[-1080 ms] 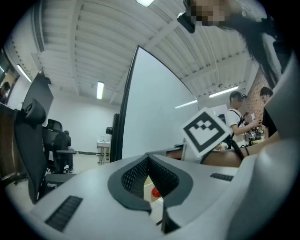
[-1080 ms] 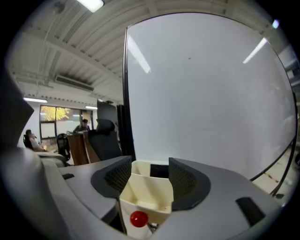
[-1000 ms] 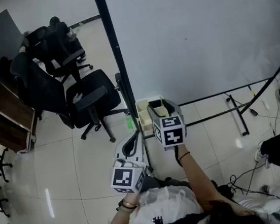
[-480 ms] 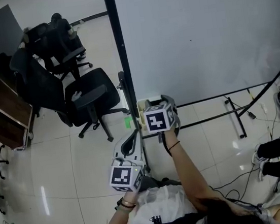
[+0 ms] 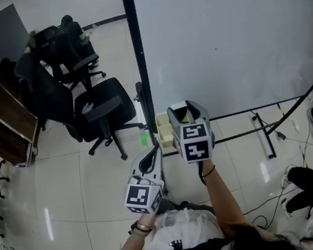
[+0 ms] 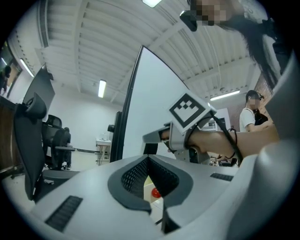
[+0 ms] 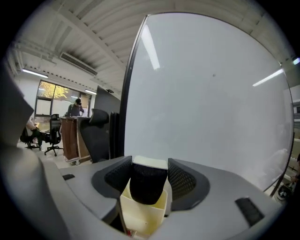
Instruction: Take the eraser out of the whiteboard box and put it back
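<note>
My right gripper [image 5: 188,111] hangs over the cream whiteboard box [image 5: 163,131] at the foot of the whiteboard [image 5: 235,31]. Its jaws are closing, and the pads press on the eraser [image 7: 147,183], a black felt block with a cream back. In the right gripper view the eraser's lower end hangs at the mouth of the box [image 7: 140,213]. My left gripper [image 5: 149,159] waits lower and nearer to me, pointing level at the box with its fingertips together and nothing held. In the left gripper view the right gripper's marker cube [image 6: 187,110] shows above the left jaws.
The whiteboard's black post [image 5: 137,50] rises just left of the box. Black office chairs [image 5: 100,109] stand on the tiled floor to the left, and a wooden shelf [image 5: 3,130] stands farther left. Stand rails [image 5: 263,130] and cables lie at the right.
My right gripper has risen from the box with the eraser between its jaws. The left gripper has stayed where it was.
</note>
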`<state>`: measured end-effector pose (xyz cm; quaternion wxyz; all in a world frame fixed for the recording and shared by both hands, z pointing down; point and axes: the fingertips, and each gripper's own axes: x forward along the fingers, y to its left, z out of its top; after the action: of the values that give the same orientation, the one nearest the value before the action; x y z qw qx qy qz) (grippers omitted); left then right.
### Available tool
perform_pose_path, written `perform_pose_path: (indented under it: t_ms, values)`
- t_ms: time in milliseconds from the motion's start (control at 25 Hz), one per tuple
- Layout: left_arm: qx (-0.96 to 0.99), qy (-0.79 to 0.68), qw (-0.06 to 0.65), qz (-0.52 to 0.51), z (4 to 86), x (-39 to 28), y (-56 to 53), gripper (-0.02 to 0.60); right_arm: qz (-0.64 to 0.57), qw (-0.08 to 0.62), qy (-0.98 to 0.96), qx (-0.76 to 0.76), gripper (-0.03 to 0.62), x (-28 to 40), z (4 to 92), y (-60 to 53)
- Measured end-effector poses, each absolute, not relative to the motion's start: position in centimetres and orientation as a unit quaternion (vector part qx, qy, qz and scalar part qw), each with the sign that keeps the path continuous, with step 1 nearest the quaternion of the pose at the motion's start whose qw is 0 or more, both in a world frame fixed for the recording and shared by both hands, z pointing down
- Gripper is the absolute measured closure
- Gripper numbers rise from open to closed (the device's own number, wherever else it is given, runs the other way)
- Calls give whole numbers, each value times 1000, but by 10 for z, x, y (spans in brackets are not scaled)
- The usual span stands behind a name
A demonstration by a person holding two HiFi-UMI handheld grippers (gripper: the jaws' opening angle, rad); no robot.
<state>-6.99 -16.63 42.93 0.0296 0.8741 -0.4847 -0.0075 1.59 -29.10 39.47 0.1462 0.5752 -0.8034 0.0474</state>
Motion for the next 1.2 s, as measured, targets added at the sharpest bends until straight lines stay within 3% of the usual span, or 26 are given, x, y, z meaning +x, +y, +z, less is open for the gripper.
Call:
perform_pose_path:
  t_ms: [480,1200]
  values:
    - [895,-443,-2,46,433,-40,-161,597,26,114,-822,558,324,32,373,-224]
    - [870,-492,16,8,431,-63,-160,597,29,108,-819,563,322,25,393,-244]
